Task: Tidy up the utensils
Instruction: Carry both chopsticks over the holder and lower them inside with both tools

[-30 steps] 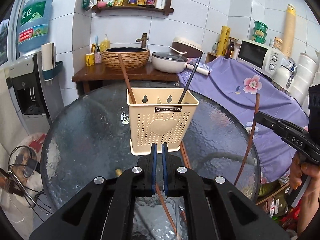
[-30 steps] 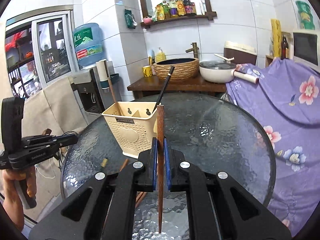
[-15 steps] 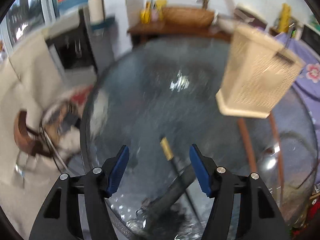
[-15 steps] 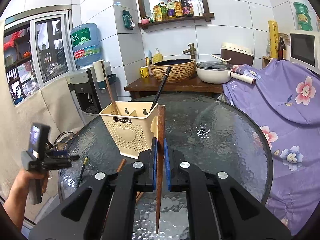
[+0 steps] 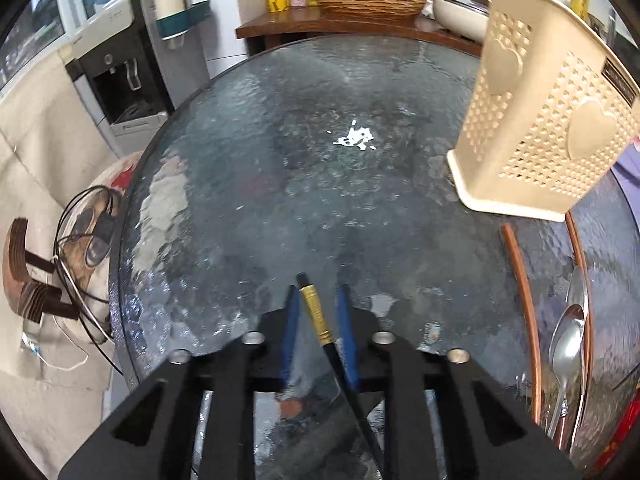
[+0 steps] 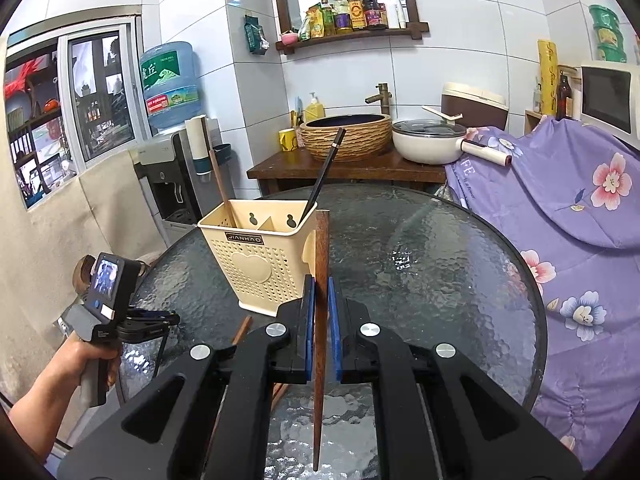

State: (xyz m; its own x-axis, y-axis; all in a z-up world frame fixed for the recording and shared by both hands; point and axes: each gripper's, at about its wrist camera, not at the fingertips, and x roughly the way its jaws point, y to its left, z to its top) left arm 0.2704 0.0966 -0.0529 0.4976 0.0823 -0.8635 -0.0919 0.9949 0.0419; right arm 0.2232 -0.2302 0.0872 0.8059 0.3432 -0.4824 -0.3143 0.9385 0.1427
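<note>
Where left tongs (image 5: 318, 312) swung down, now narrowed around black chopstick (image 5: 316, 314).

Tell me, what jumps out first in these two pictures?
In the right wrist view, the right gripper pinches a long brown wooden chopstick upright, just in front of a cream perforated plastic utensil holder standing on the round textured glass table. In the left wrist view, the left gripper straddles a black chopstick with a gold band lying on the glass, fingers not yet closed on it.
</note>
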